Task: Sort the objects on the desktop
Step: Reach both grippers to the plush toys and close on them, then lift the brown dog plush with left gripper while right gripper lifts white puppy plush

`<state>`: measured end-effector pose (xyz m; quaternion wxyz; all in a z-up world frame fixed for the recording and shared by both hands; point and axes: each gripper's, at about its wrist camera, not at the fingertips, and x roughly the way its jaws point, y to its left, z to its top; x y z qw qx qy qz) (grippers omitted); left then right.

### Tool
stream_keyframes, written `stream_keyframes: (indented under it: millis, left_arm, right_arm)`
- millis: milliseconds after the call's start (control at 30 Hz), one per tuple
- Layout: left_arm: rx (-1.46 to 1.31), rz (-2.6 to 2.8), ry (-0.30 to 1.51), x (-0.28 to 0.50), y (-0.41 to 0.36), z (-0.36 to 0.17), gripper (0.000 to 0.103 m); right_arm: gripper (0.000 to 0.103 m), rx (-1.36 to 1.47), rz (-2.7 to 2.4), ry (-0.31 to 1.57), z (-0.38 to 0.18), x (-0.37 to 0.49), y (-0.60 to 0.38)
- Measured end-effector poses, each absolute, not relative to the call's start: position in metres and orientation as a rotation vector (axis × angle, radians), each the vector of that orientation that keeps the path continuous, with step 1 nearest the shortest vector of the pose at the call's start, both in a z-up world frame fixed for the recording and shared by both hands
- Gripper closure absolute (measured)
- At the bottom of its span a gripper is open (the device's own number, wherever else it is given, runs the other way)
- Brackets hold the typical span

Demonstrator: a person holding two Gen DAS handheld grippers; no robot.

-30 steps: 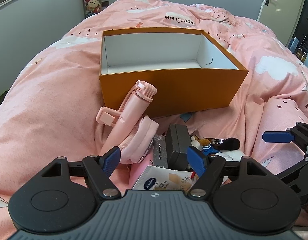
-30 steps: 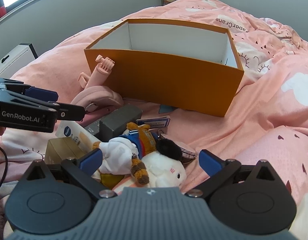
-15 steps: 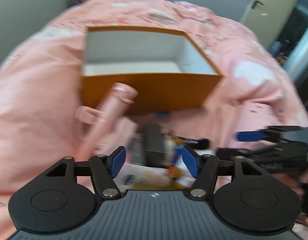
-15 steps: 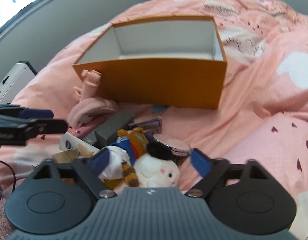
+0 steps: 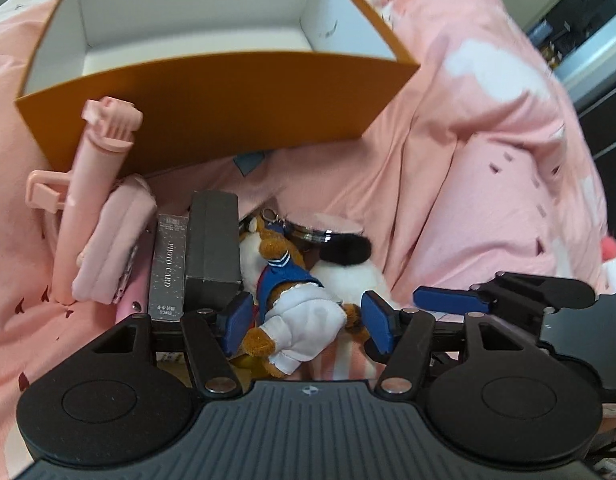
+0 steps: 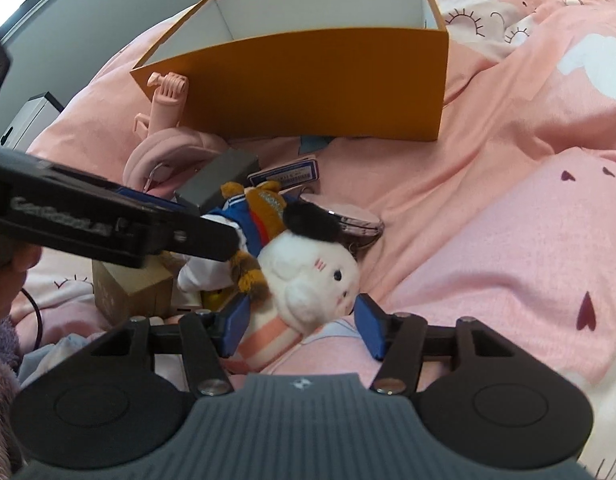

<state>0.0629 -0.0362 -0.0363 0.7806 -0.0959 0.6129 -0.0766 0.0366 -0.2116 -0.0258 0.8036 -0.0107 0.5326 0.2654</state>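
A pile of small things lies on the pink duvet in front of an orange box (image 5: 227, 92) (image 6: 328, 80) with a bare white inside. My left gripper (image 5: 308, 322) points down over a brown plush bear (image 5: 303, 312) in a blue and white sailor suit. Its blue pads stand on either side of the bear with a slight gap showing. My right gripper (image 6: 301, 328) straddles a white plush (image 6: 308, 280) with a black hat, and its jaws are closing without a clear squeeze. The left gripper (image 6: 227, 240) crosses the right wrist view from the left.
Left of the plush toys lie a grey box (image 5: 211, 248), a photo card box (image 5: 169, 264), a pink pouch (image 5: 111, 248) and a pink selfie stick (image 5: 91, 184) leaning on the orange box. A round compact (image 6: 360, 220), a card (image 6: 285, 176) and a tan box (image 6: 135, 284) lie nearby.
Both grippers have dropped and tilted down onto the pile and their jaws have narrowed. The left one swung right from the boxes to the bear; the right one now frames the white plush.
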Motion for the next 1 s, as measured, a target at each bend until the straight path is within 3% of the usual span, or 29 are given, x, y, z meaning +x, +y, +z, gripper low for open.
stream_keyframes:
  millis: [467,700,800,1000]
  left_arm:
    - [-0.256,-0.151,1.414,0.082,-0.040,-0.068,0.029]
    - [-0.261,-0.144,1.368,0.080,-0.032,-0.062,0.052]
    - [-0.262,-0.131,1.347,0.078,-0.031,-0.060,0.060]
    - [-0.252,-0.139,1.299,0.069,-0.031,-0.053,0.062]
  right_arm:
    - [0.025,-0.018,0.684,1.176,-0.049,0.046,-0.202]
    - [0.011,0.014,0.707,1.219,-0.064,0.057,-0.189]
    - [0.013,-0.023,0.688,1.234,-0.070,0.057,-0.182]
    - [0.022,-0.016,0.670,1.207,-0.063,0.051,-0.190]
